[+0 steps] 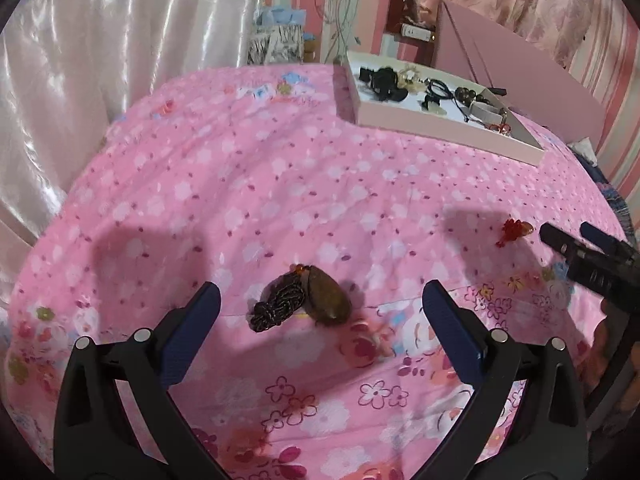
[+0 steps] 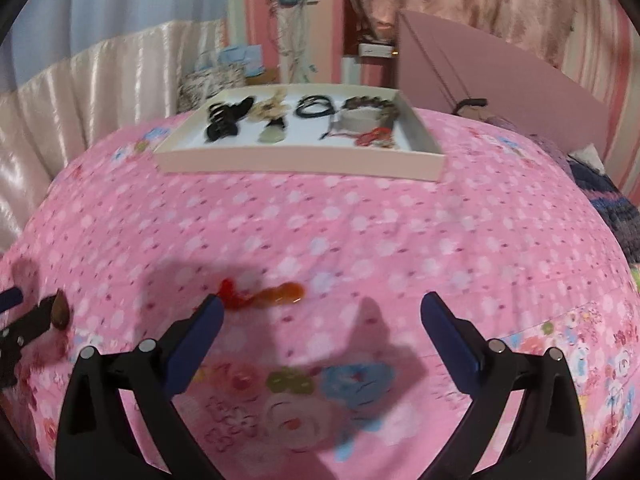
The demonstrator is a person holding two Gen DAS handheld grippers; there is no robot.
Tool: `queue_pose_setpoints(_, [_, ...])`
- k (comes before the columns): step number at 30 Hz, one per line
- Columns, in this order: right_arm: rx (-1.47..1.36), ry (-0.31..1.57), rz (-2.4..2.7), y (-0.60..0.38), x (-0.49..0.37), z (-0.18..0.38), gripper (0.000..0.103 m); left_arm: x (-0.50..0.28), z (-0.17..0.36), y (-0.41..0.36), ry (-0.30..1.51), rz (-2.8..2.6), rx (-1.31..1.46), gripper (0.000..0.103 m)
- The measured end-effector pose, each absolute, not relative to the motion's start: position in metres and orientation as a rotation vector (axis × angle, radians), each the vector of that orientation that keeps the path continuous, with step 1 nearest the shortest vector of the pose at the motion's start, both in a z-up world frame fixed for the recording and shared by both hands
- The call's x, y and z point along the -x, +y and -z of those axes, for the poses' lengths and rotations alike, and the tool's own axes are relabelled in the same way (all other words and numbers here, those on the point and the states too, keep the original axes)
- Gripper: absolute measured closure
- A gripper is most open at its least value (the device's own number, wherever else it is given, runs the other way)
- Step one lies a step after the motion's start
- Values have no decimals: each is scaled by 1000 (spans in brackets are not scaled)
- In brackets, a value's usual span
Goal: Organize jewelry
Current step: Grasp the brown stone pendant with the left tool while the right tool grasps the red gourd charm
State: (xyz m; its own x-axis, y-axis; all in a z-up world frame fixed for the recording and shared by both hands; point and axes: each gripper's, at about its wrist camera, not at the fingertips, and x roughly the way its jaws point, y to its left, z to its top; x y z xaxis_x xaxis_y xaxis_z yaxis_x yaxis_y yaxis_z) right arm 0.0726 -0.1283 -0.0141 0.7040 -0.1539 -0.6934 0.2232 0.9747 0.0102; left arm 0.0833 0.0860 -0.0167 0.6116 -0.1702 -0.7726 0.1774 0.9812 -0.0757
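In the left wrist view the left gripper [image 1: 321,304] hangs over the pink bed [image 1: 248,184] with jaws wide, a brown pendant [image 1: 326,300] on its coiled cord lying between the tips near the bed's near edge, and a red charm [image 1: 514,230] just ahead of the right gripper [image 1: 568,238]. In the right wrist view the right gripper [image 2: 322,314] is spread wide and empty, the red charm [image 2: 264,296] blurred by its left tip, while the tray [image 2: 300,164] of jewelry sits toward the bed's far edge.
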Motion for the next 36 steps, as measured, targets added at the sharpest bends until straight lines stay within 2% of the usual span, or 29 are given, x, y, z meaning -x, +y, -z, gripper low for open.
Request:
queue_pose_setpoints(5, [-3, 778, 194, -108, -78, 22, 4, -94, 30, 89, 955, 223, 36, 5])
queue_pose_setpoints(13, [35, 788, 180, -101, -92, 23, 5, -97, 38, 83, 970, 206, -10, 20])
queue_pose_setpoints(19, [30, 833, 168, -99, -106, 33, 7, -96, 42, 78, 970, 181, -51, 26])
queue_pose_setpoints(23, [-6, 846, 137, -101, -108, 36, 26, -96, 41, 78, 965, 174, -63, 30])
queue_pose_setpoints(25, [-18, 847, 125, -101, -109, 36, 30, -96, 41, 78, 965, 173, -67, 31])
queue_pose_setpoints(30, [2, 837, 78, -94, -106, 36, 51, -96, 41, 78, 961, 166, -71, 36])
queue_pose_setpoints(36, [-2, 833, 41, -91, -104, 35, 64, -97, 42, 77, 953, 153, -87, 42])
